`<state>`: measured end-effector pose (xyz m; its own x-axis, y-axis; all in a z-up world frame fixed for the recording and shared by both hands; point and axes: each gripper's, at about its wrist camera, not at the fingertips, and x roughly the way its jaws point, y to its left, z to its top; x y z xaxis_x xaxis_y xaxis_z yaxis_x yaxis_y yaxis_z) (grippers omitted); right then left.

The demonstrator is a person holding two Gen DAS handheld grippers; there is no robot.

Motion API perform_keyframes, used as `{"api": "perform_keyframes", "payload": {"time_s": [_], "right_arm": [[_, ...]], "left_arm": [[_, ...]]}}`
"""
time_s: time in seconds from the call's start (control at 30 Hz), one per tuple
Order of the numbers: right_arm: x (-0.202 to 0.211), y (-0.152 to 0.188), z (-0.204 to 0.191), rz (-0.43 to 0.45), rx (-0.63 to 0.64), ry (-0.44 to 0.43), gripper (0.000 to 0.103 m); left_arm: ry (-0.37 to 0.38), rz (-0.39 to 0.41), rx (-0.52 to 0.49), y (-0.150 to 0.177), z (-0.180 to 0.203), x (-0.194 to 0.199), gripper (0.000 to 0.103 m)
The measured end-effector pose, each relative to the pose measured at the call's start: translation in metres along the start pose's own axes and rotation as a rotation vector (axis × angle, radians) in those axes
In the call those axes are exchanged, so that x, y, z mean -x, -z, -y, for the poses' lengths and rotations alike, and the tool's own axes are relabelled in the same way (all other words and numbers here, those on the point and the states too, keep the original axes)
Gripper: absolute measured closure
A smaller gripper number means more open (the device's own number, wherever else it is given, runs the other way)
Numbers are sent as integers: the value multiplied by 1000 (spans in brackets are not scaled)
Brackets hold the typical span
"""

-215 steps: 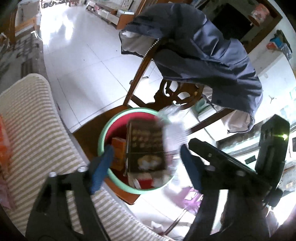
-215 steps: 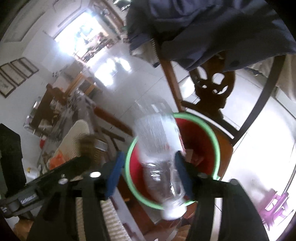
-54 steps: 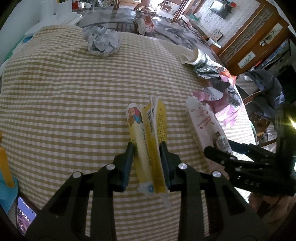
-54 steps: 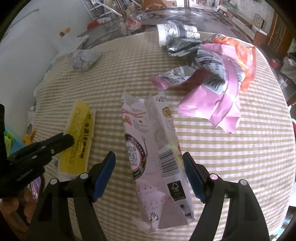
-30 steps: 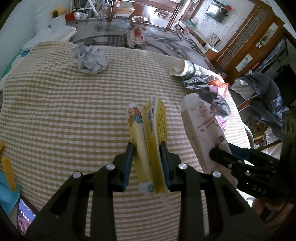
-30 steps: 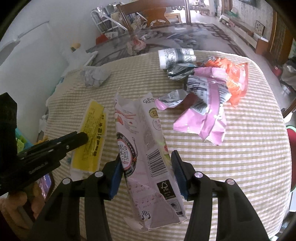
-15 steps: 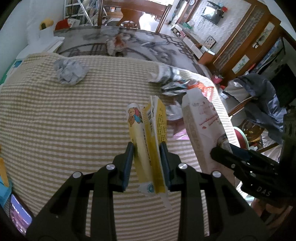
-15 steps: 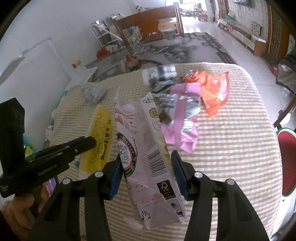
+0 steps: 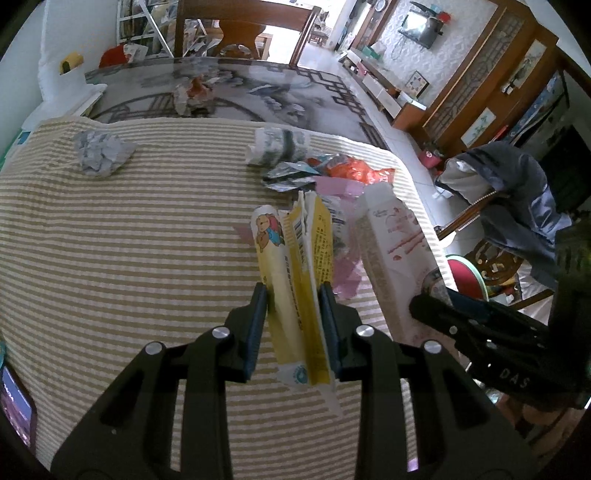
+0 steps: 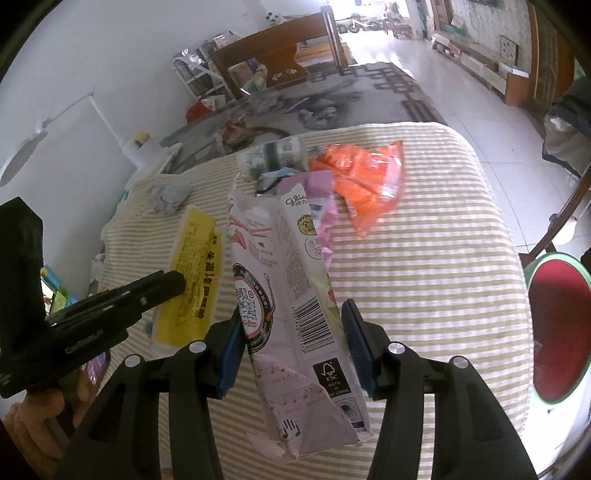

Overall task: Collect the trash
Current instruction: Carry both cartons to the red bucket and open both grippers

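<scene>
Right wrist view: right hand-held gripper (image 10: 293, 338) clamps pink box (image 10: 291, 295), left hand-held gripper (image 9: 291, 321) pinches yellow wrapper (image 9: 299, 280) — carry step; next, swing toward red bin (image 10: 557, 332) at 3 o'clock.

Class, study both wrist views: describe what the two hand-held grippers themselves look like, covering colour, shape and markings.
Both are matte black plastic. The left hand-held gripper and right hand-held gripper have angular forked fingers with silver screws and ribbed blue pads. White lettering marks their sides.

Daylight flooded in from the far doorway (image 10: 373, 18), glaring off the floor tiles (image 10: 476, 92). Fisheye bending darkened the corners; focus stayed reasonably sharp.
</scene>
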<state>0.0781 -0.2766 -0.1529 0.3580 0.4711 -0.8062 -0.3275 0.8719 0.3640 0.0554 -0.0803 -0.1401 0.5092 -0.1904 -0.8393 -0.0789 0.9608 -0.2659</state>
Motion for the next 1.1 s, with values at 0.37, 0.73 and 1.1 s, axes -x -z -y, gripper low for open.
{"api": "perform_keyframes", "payload": {"time_s": [0.37, 0.73, 1.1], "right_arm": [[27, 2, 52, 30, -59, 5, 54], [62, 12, 123, 76, -177, 61, 54], [103, 32, 202, 148, -352, 134, 54]], "left_arm": [[-1, -5, -45, -1, 50, -10, 75], [57, -27, -134, -7, 121, -34, 75], [133, -55, -269, -12, 202, -56, 75]]}}
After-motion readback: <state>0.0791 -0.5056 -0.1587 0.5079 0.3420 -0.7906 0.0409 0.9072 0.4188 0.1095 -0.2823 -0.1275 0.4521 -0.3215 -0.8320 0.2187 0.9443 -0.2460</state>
